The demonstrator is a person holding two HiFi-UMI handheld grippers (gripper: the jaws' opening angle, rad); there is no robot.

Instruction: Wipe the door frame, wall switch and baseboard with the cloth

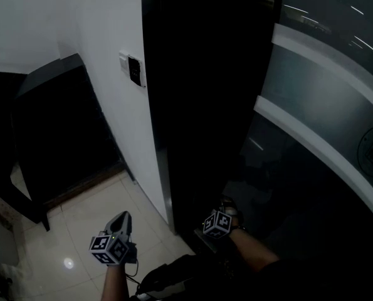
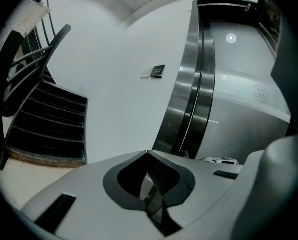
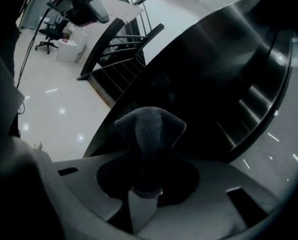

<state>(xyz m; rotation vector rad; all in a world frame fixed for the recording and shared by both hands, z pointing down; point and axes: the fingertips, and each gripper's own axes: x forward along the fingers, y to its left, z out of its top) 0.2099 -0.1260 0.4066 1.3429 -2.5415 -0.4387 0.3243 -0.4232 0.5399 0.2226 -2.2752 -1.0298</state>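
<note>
At 5 o'clock in the head view the right gripper [image 3: 147,190] was seen clamped on the dark cloth [image 3: 150,129], a bunched tuft of which stood out past the jaws and lay at, or just short of, the foot of the door frame [image 1: 173,105]; contact could not be confirmed in the gloom. At 7 o'clock the left gripper [image 2: 152,184] was held over the floor tiles [image 1: 92,231] with its jaws pressed together and nothing between them. The frame was judged to be the step in hand. It would be done well if the tuft were pressed flat against the metal and drawn along the frame's length in overlapping strokes, with the grip kept firm so that the cloth was not pulled out. Farther off, at 11 o'clock, the switch [image 1: 135,71] was mounted on the white wall [image 1: 105,36], well apart from the cloth and judged not yet reached. No baseboard could be clearly made out. Dark stairs [image 1: 61,137] stood at 9 o'clock and a banded glass door [image 1: 324,105] at 2 o'clock; neither was judged to block the frame.
</note>
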